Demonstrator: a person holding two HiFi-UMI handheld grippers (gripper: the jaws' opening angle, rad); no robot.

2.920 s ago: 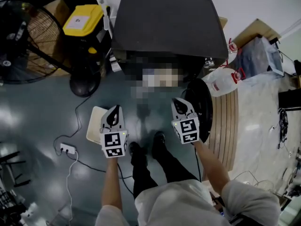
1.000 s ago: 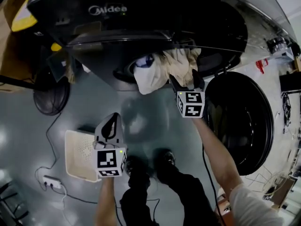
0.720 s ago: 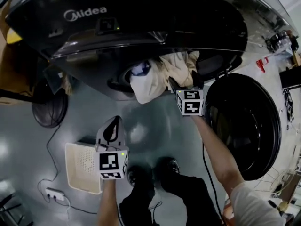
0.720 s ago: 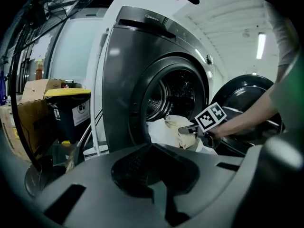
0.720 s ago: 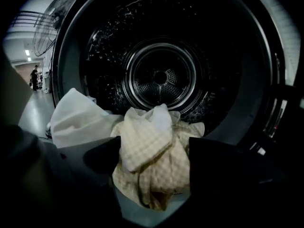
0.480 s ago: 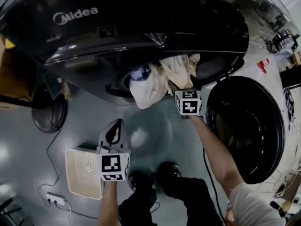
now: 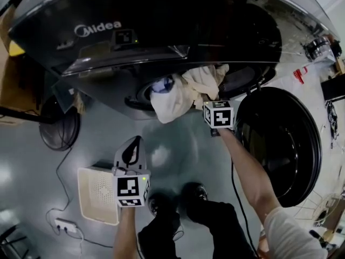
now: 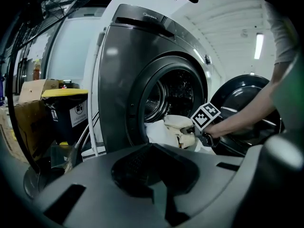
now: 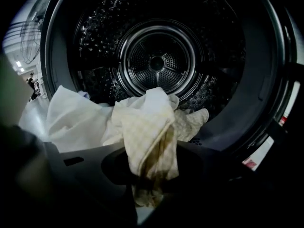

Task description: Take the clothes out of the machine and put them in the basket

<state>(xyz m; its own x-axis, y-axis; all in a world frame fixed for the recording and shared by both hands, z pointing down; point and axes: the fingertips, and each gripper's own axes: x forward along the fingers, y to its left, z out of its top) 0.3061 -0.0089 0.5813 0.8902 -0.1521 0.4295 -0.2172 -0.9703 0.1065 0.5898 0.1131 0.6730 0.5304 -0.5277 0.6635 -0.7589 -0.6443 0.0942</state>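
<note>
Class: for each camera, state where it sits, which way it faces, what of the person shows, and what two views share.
Head view: on the person's head, facing steeply down at washing machine, basket, left gripper, right gripper; forearms and legs show.
Left gripper view: on the left gripper, facing the machine's open front; its shut jaws and the right forearm show.
Right gripper view: on the right gripper, facing into the drum; its jaws, just closing, pinch the cream cloth.
Both gripper views share that cloth.
</note>
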